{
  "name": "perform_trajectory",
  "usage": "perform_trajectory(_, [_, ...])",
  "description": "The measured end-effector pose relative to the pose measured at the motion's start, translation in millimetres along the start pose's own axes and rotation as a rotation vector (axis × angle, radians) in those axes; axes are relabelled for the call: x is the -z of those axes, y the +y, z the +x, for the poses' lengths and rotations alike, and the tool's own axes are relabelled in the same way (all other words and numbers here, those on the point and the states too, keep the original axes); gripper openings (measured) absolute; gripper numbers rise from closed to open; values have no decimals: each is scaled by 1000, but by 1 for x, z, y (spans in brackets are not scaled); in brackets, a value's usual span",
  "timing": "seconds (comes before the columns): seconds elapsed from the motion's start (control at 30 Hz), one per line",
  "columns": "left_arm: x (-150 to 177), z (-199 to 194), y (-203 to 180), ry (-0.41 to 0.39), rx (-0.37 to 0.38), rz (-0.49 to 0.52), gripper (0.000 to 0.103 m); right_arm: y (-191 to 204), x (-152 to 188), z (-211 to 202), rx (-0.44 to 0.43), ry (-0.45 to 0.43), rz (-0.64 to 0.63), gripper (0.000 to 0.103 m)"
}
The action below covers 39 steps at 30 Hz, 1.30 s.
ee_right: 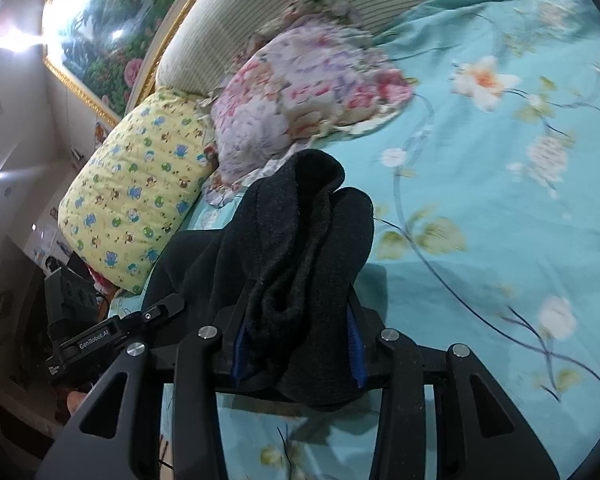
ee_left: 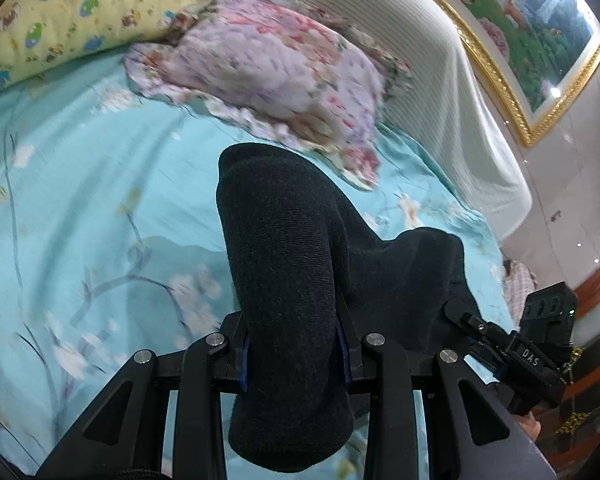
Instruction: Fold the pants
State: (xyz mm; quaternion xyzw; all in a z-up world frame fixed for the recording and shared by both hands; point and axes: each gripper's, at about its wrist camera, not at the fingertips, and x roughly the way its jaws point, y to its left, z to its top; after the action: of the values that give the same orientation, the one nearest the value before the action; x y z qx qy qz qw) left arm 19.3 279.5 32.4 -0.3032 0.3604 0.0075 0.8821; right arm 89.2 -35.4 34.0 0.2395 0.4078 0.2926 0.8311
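Pants (ee_left: 284, 280), dark and bunched, are clamped by both left gripper (ee_left: 294, 354) and right gripper (ee_right: 298, 350) at frame centre above the bed (ee_left: 80, 200).

Bed (ee_left: 80, 200): turquoise floral sheet. At its head: a ribbed cream headboard (ee_left: 440, 80), a floral pillow (ee_left: 284, 80) and a yellow cartoon-print pillow (ee_left: 68, 16). On the wall above: a gold-framed landscape painting (ee_left: 540, 36). Bright glare marks the pale wall (ee_right: 4, 40).

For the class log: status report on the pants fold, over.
Left gripper and right gripper both shut on dark pants, lifted above bed sheet. Floral pillow ahead.
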Motion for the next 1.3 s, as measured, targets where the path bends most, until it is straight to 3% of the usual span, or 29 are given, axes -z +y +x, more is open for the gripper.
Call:
perform_trajectory(0.4, [-20,8,32,-25,-84,-24,32,28,-22,62,-4,33,-98,41])
perform_trajectory(0.8, [-13,20,40,-9,-104,-28,35,20,-22,77,2,66,-91,43])
perform_trajectory(0.93, [-10,22,43,1,-118,-19,44,17,-21,79,10,70,-94,49])
perform_trajectory(1.13, [-6,19,39,-7,-148,19,69,8,-19,81,50,77,-82,63])
perform_trajectory(1.3, [-2,16,41,-4,-165,18,75,7,-18,79,47,75,-90,73])
